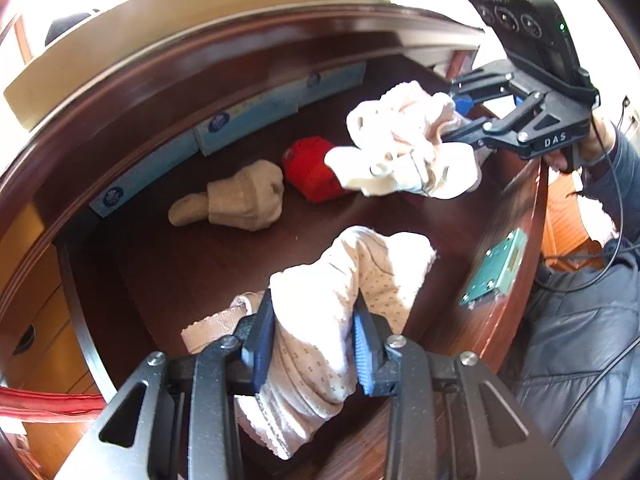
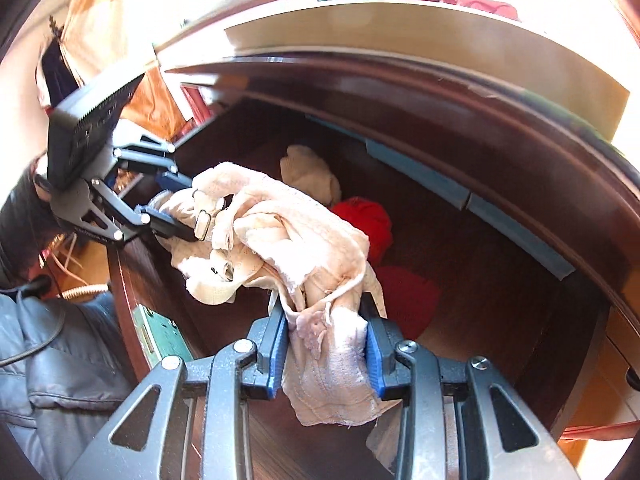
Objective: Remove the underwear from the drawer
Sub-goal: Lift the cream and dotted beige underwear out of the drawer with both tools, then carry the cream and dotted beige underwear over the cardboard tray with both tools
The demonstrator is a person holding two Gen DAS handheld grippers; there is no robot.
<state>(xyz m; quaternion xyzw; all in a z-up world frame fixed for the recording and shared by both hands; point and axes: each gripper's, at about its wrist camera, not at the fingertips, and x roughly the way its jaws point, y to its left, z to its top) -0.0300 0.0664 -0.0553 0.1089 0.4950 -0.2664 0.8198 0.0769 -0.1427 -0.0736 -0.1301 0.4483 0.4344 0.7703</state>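
A pale pink dotted piece of underwear (image 1: 320,320) is clamped in my left gripper (image 1: 314,344), held above the open dark wooden drawer (image 1: 180,264). The same garment shows in the right wrist view (image 2: 280,232), stretched between both grippers. My right gripper (image 2: 326,344) is shut on its other end (image 1: 404,148), and shows at the upper right in the left wrist view (image 1: 452,120). My left gripper also shows at the left in the right wrist view (image 2: 168,204). Both hold the cloth above the drawer.
In the drawer lie a beige rolled sock (image 1: 240,196), red cloth items (image 1: 312,172) (image 2: 404,300), and light blue boxes (image 1: 248,120) along the back wall. A green metal lock plate (image 1: 492,272) sits on the drawer front. A person's dark jacket (image 1: 580,340) is on the right.
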